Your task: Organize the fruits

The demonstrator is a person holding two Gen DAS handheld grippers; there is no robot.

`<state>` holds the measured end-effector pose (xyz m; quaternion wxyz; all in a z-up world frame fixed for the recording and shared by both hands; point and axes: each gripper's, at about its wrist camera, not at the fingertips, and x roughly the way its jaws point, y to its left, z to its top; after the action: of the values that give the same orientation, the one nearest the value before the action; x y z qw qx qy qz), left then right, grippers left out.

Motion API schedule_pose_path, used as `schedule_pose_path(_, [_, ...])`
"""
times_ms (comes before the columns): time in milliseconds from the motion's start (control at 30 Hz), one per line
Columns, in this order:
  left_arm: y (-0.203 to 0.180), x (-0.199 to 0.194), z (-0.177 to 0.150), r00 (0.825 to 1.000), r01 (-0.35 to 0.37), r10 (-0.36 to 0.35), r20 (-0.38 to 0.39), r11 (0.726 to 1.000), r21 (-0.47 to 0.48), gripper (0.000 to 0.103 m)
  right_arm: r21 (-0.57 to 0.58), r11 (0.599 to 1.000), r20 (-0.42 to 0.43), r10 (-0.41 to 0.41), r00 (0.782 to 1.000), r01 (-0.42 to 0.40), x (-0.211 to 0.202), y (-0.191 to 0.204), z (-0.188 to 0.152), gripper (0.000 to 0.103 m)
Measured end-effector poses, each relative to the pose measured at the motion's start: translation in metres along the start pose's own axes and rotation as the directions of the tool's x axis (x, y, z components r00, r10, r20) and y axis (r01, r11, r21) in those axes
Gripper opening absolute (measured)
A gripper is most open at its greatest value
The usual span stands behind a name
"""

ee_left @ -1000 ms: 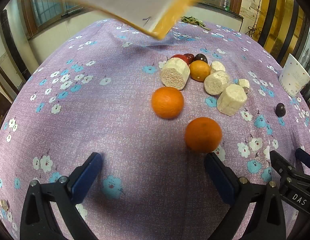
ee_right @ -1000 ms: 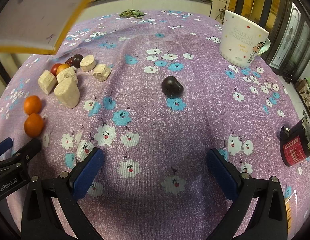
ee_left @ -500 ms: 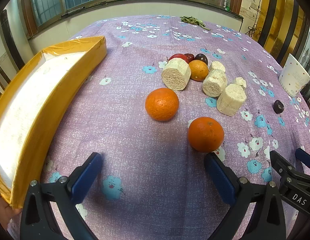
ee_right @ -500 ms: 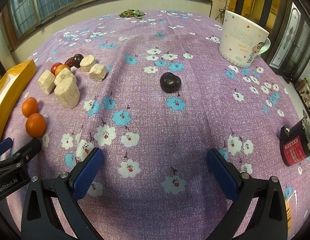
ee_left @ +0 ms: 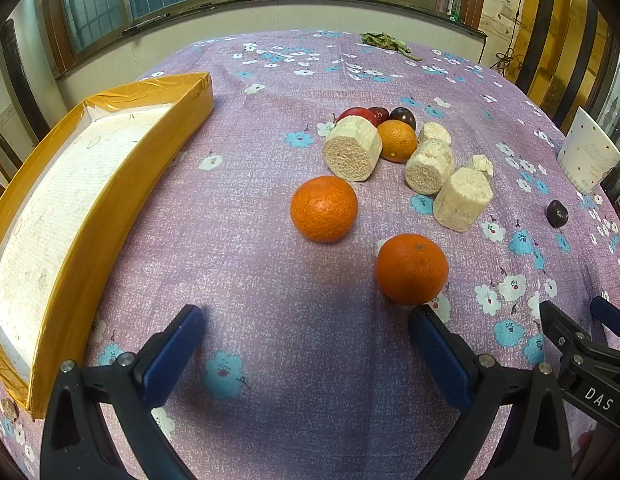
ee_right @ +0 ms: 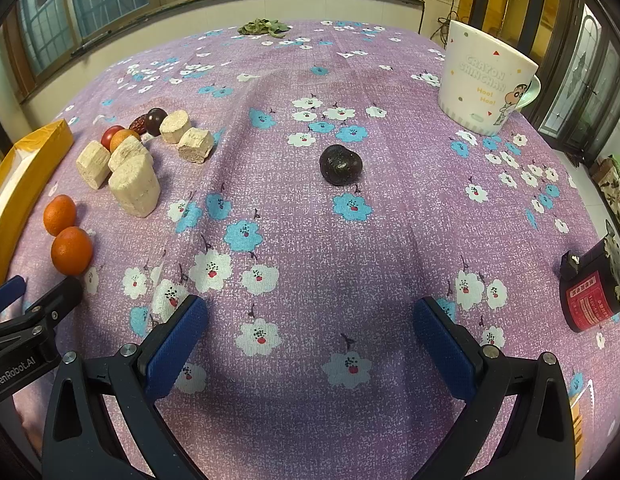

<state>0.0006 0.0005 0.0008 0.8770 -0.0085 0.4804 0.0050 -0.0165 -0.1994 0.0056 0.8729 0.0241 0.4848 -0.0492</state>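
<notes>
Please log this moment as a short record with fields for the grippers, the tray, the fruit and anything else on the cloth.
left gripper: open, empty, low over the cloth
right gripper: open, empty
tray: yellow-edged, white inside, on the cloth at far left, no fruit in it
nearest orange: just ahead of the left gripper's right finger
second orange: beyond it, apart
lone dark fruit: ahead of the right gripper
pale cut pieces: clustered with small fruits
mug: upright, far right
</notes>
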Motion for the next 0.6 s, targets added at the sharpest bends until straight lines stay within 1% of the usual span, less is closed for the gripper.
schedule_pose_path(267, [-0.001, 0.0, -0.001, 1.0, -0.001, 0.001, 0.001, 1.0, -0.005, 0.103, 0.012, 1.0, 0.001, -0.006, 1.0, 0.006, 0.001, -0.001, 0.001, 0.103])
schedule_pose_path(300, [0.001, 0.0, -0.001, 1.0, 0.002, -0.002, 0.002, 1.0, -0.008, 0.103, 0.018, 1.0, 0.01, -0.001, 1.0, 0.001, 0.0, -0.002, 0.002, 0.103])
schedule_pose_path(367, [0.005, -0.003, -0.001, 1.0, 0.006, -0.005, 0.017, 1.0, -0.016, 0.103, 0.03, 1.0, 0.056, -0.005, 0.998, 0.004, -0.01, -0.001, 0.003, 0.103])
schedule_pose_path(400, [0.009, -0.006, 0.0, 0.999, 0.002, -0.002, 0.034, 1.0, -0.018, 0.103, 0.025, 1.0, 0.081, -0.008, 0.997, 0.006, -0.017, 0.0, 0.005, 0.103])
schedule_pose_path(467, [0.018, -0.021, 0.004, 0.994, -0.011, 0.014, 0.108, 1.0, -0.025, 0.102, -0.003, 1.0, 0.122, -0.015, 0.992, 0.016, -0.029, 0.007, 0.009, 0.103])
schedule_pose_path(500, [0.024, -0.031, 0.008, 0.988, -0.02, 0.024, 0.156, 0.999, -0.03, 0.102, -0.019, 1.0, 0.145, -0.019, 0.989, 0.022, -0.037, 0.011, 0.013, 0.103])
schedule_pose_path(600, [0.042, -0.055, 0.021, 0.969, -0.027, 0.037, 0.246, 0.999, -0.046, 0.102, -0.044, 0.999, 0.211, -0.017, 0.977, 0.027, -0.058, 0.02, 0.019, 0.103])
